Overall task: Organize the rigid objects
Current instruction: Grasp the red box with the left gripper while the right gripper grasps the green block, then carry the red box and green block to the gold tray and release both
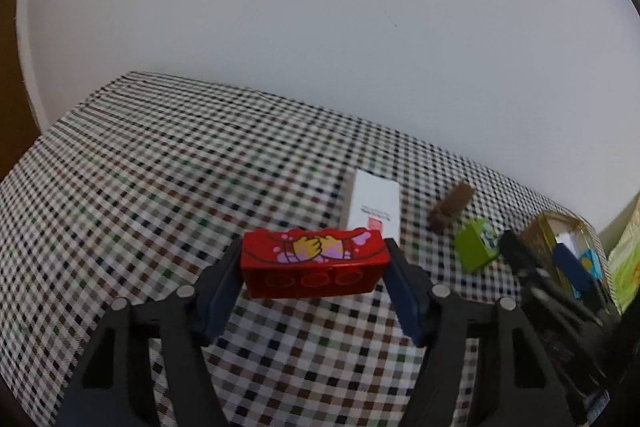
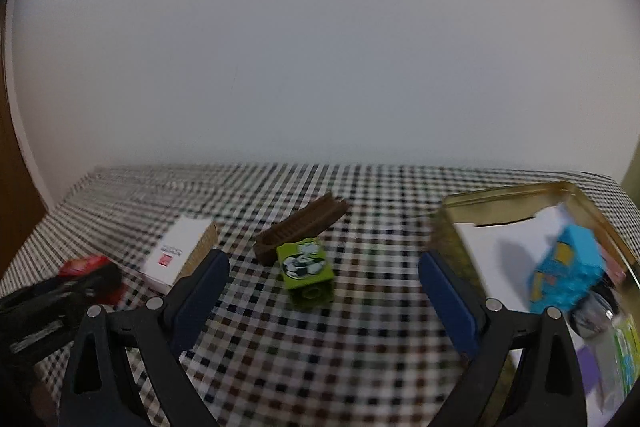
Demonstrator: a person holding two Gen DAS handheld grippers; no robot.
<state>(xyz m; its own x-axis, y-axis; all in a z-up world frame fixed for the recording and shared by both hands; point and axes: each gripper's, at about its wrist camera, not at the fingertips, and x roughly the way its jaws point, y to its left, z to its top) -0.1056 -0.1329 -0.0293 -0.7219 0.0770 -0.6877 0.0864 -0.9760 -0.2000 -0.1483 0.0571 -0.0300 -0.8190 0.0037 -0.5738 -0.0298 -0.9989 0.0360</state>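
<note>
My left gripper (image 1: 314, 269) is shut on a red toy brick (image 1: 314, 263) with a cartoon print and holds it above the checked tablecloth (image 1: 160, 187). The brick also shows at the left of the right wrist view (image 2: 86, 265). My right gripper (image 2: 322, 291) is open and empty, with a green brick (image 2: 306, 273) lying on the cloth between and just beyond its fingers. The green brick also shows in the left wrist view (image 1: 476, 245). A gold tin (image 2: 520, 195) at the right holds a blue brick (image 2: 568, 273) and other pieces.
A white box (image 2: 180, 251) lies left of the green brick, also in the left wrist view (image 1: 376, 205). A brown ridged piece (image 2: 300, 227) lies behind the green brick. A white wall (image 2: 320, 47) backs the table. The right gripper appears in the left wrist view (image 1: 532, 267).
</note>
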